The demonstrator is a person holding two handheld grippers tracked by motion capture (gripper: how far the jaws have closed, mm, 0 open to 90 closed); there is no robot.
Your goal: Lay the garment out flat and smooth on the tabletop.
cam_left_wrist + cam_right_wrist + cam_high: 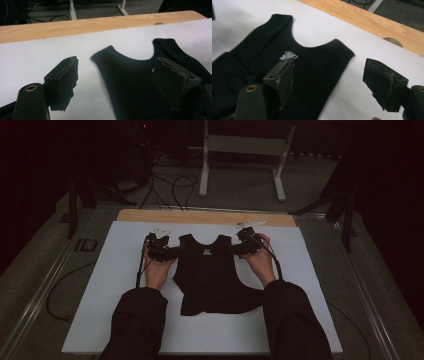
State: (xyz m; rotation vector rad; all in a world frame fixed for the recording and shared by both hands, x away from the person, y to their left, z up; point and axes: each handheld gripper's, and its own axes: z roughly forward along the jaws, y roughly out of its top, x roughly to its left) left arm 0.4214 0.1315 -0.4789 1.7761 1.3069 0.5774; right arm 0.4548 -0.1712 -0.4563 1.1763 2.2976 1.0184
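A black sleeveless top [207,275] lies flat on the white board [100,285], neck toward the far edge, with a small white mark [288,55] below the neckline. My left gripper [170,252] rests at the top's left shoulder. In the left gripper view the left gripper [116,61] stands open, its pads apart, with the shoulder strap [107,53] lying on the board between them. My right gripper [239,249] sits at the right shoulder. In the right gripper view the right gripper [329,62] is open too, its jaws either side of the other strap [339,50], not pressing on it.
A strip of bare wooden tabletop [200,216] runs along the board's far edge. Beyond it, on the floor, stand a white metal frame [240,150] and loose black cables [165,185]. The person's dark sleeves [137,325] come in from the bottom.
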